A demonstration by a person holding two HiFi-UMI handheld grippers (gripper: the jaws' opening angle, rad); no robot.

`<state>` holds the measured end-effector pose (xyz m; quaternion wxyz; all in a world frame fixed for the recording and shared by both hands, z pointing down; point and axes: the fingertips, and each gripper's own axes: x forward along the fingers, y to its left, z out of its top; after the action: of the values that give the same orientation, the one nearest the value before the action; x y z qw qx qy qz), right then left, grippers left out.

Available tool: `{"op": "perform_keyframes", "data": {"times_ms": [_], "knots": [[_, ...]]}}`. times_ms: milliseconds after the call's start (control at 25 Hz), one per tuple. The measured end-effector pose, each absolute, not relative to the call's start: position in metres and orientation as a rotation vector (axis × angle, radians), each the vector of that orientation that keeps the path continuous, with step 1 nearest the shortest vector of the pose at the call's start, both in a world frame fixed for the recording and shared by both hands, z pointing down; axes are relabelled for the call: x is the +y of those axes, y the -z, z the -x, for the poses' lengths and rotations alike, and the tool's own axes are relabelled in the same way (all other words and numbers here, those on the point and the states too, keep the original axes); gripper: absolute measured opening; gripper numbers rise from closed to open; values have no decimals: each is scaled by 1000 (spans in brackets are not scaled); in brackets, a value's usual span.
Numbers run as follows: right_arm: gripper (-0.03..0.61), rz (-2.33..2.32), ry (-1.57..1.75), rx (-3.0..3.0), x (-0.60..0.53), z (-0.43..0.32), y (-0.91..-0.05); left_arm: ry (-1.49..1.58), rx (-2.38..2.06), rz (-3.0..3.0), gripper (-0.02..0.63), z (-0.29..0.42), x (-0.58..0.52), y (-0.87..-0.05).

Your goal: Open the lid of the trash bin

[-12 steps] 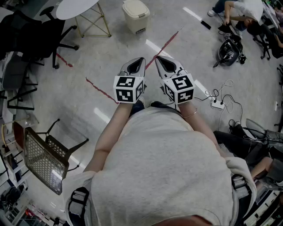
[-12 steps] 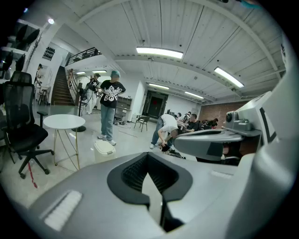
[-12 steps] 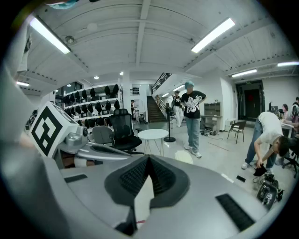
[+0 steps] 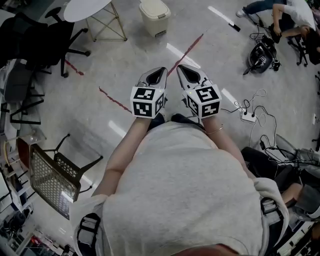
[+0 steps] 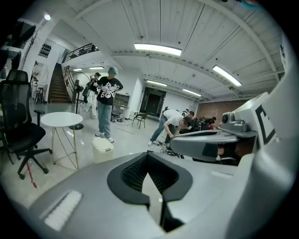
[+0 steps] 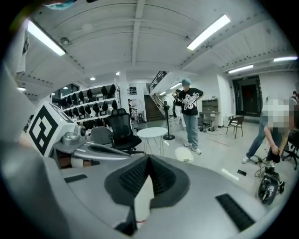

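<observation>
Trash bin (image 4: 156, 25), upper centre: lid (image 4: 153, 8) down, well apart from you. Left gripper (image 4: 162, 69), right gripper (image 4: 179, 67): 2 claws closed, empty, carried side by side, likely for your approach.

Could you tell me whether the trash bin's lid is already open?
No, the lid lies flat and closed on the trash bin.

I see a white round table (image 4: 85, 9) at upper left, a black office chair (image 4: 47, 37) beside it, a mesh chair (image 4: 50, 182) at lower left, a power strip (image 4: 246, 117) at right, and red tape (image 4: 115, 100) on the floor (image 4: 125, 55).
</observation>
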<state>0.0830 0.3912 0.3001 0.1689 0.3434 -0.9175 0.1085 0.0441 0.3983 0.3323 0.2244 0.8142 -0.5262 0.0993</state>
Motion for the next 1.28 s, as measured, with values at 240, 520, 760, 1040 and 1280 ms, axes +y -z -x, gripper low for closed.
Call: {"op": "perform_keyframes", "data": {"times_ms": [240,520,760,1040,1280], "knots": [[8,-993,-364,-2638,397,-74,-300,-260,-1443,-2259,5,-33,401,-331],[8,-1100,-358,-2644,407,-74,-297,-222,-1414,-2283,5,-26,407,-335],[8,-1141,-397,-2606,400,-83,-308,-228,-1387,-2248,5,-27,404,-347],[8,-1097,-423,-2626,353,-68,-315,-218,-1388,-2215,5,-10,357,-355],[8,-1083,-413,-2645,262,-68,-311,-213,-1428,-2219,5,-6,273,-348]]}}
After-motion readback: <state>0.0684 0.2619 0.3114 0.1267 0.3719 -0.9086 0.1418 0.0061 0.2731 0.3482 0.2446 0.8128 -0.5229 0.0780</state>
